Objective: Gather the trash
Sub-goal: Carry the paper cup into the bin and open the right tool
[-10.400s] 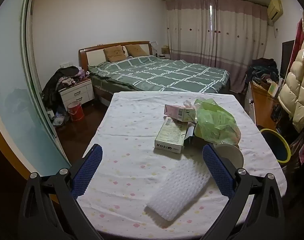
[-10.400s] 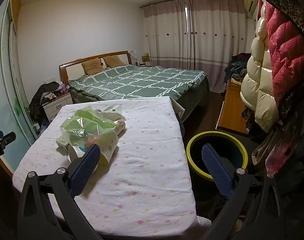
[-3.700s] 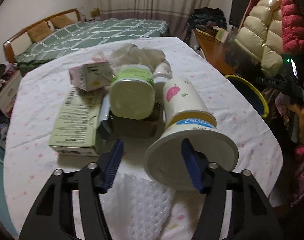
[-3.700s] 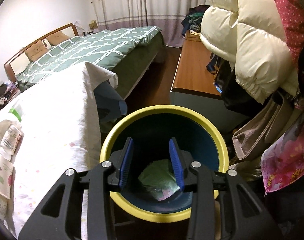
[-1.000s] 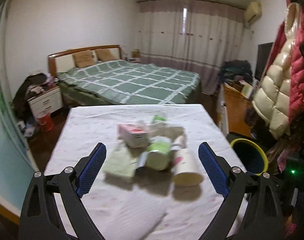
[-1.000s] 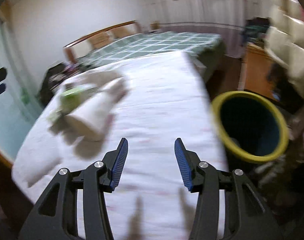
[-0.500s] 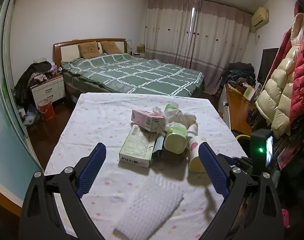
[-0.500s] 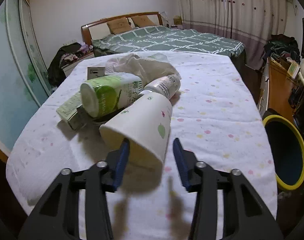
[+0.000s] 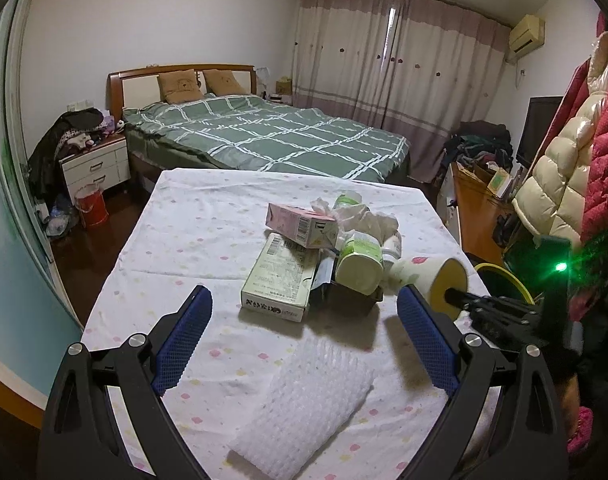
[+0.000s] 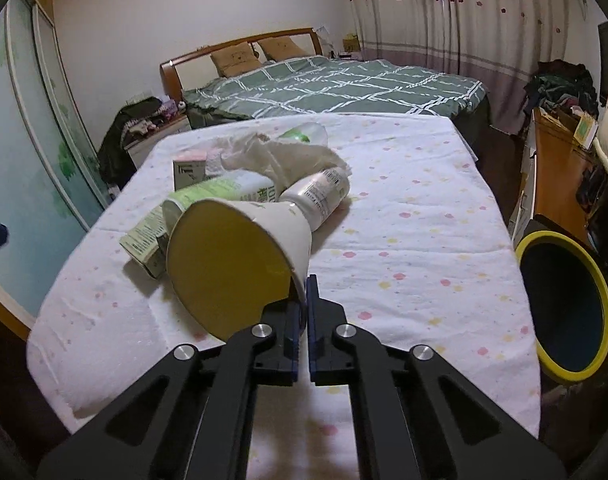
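Observation:
My right gripper [image 10: 302, 304] is shut on the rim of a white paper cup [image 10: 239, 256] with a yellow inside, lifted on its side above the table; the cup also shows in the left wrist view [image 9: 432, 278]. My left gripper [image 9: 304, 344] is open and empty above the table's near end, over a white foam wrap [image 9: 304, 412]. The trash pile holds a green box [image 9: 277, 276], a pink box [image 9: 299, 226], a green-white bottle [image 9: 362, 258], a white bottle [image 10: 318, 196] and crumpled tissue [image 10: 287, 156]. The yellow-rimmed bin [image 10: 560, 304] stands right of the table.
The table [image 9: 191, 232] has a white dotted cloth. A bed [image 9: 263, 136] lies beyond it, a nightstand [image 9: 93, 168] and red bucket [image 9: 89, 210] at left. A wooden desk [image 10: 556, 168] and hanging coats [image 9: 568, 168] crowd the right side.
My right gripper has closed on the cup's rim and lifted the cup off the pile. My left gripper has stayed open and hardly moved.

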A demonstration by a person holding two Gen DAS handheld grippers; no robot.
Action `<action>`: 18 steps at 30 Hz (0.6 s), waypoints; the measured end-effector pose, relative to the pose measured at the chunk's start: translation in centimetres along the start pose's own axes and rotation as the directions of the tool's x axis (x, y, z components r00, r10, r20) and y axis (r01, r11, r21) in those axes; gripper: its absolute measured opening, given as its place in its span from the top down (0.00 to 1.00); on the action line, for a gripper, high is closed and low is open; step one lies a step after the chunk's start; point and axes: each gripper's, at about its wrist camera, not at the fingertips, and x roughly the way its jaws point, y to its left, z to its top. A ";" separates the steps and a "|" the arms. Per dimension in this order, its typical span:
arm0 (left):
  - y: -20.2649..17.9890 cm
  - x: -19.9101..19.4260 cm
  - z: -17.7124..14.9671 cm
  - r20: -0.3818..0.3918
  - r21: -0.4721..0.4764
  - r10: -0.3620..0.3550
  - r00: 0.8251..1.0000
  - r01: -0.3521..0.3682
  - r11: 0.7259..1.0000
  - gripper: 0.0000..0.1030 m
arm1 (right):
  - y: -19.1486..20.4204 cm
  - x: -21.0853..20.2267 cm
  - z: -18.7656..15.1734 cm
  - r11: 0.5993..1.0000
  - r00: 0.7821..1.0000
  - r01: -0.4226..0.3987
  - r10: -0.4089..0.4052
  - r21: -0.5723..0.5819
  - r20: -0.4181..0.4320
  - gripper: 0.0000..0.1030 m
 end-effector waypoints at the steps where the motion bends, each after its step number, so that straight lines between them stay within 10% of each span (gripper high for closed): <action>1: 0.0 0.0 0.0 -0.001 0.002 -0.001 1.000 0.001 1.000 0.10 | -0.3 -0.4 0.0 1.000 1.000 0.002 -0.002 0.008 0.007 0.97; 18: -2.3 1.9 -0.6 -0.049 0.051 -0.006 0.999 0.009 0.999 0.10 | -19.1 -5.2 -0.2 0.901 0.960 0.240 -0.276 0.362 0.049 0.97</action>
